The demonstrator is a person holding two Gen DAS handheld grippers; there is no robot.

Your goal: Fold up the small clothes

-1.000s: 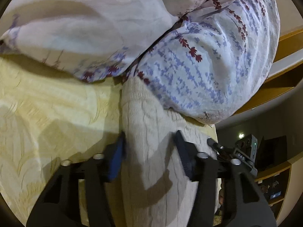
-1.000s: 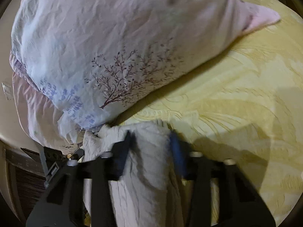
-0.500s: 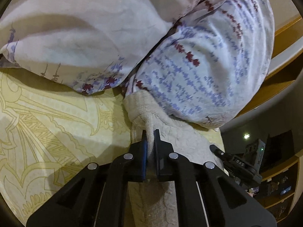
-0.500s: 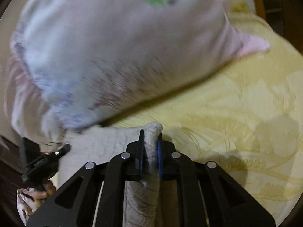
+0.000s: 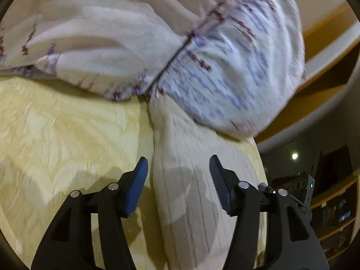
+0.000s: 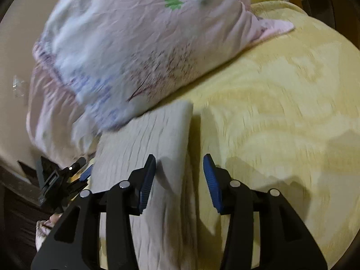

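I've just let go: both my left gripper (image 5: 178, 175) and right gripper (image 6: 179, 175) are spread again, the knit (image 5: 186, 191) lying folded.

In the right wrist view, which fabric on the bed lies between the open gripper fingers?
The ribbed beige garment, plain and unprinted, unlike the floral pillow and yellow bedspread.
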